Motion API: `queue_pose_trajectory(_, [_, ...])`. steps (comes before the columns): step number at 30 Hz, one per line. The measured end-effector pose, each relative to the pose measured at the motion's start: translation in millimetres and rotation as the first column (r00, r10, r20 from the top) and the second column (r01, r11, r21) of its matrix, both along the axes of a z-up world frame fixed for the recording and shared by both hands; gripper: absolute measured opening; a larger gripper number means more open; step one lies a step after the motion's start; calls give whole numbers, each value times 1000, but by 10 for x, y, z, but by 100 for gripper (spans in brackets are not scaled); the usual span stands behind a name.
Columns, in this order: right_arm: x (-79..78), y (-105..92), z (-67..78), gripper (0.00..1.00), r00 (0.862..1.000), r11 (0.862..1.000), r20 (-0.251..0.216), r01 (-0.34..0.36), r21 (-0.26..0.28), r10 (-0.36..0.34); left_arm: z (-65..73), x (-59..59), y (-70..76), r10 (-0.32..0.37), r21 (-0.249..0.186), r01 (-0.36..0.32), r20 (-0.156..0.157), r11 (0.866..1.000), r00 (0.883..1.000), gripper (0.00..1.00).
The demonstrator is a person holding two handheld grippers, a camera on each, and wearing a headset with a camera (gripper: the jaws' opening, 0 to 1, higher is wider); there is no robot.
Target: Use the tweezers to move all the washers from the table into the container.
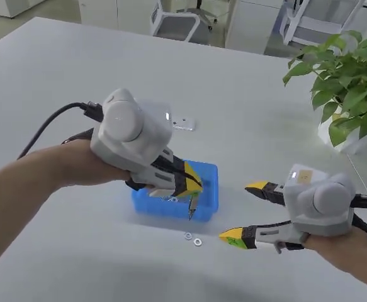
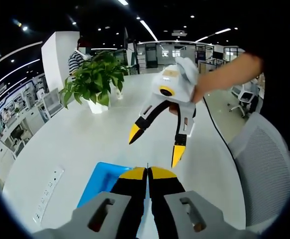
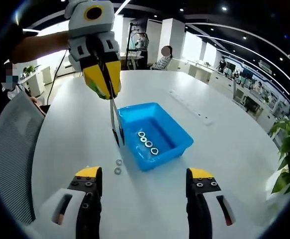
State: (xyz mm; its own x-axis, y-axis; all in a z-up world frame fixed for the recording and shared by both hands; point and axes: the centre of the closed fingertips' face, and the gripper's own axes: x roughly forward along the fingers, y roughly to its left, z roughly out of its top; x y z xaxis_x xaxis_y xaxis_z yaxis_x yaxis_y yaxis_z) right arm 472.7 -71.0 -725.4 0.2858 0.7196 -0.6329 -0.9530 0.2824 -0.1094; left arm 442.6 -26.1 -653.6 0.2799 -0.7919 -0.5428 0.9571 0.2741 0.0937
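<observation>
A blue container (image 1: 207,200) (image 3: 177,144) (image 2: 102,181) sits mid-table with several washers (image 3: 148,142) inside. Two washers (image 1: 193,239) (image 3: 118,166) lie on the table just outside its near wall. My left gripper (image 1: 192,179) (image 2: 147,174) (image 3: 101,79) is shut on thin metal tweezers (image 1: 191,206) (image 3: 115,119). They point down, with their tips by the container's wall, a little above the two loose washers. My right gripper (image 1: 243,211) (image 3: 145,174) (image 2: 157,145) stands open beside the container, nothing between its jaws.
A white power strip (image 1: 183,124) (image 2: 48,194) lies on the table beyond the container. A potted plant (image 1: 353,88) (image 2: 92,79) stands at the far right table edge. Office chairs (image 1: 174,22) stand past the far edge.
</observation>
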Motion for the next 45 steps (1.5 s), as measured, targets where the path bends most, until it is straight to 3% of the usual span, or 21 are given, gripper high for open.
queue_pose_trajectory(17, [-43, -25, -51, 70, 1000, 1000, -5, -1, -8, 1, -161, -87, -73, -34, 2, 34, -21, 999, 999, 5])
queue_pose_trajectory(45, [-120, -36, -170, 69, 1000, 1000, -27, -8, -24, 8, -434, -67, -78, -42, 14, 43, -56, 999, 998, 5])
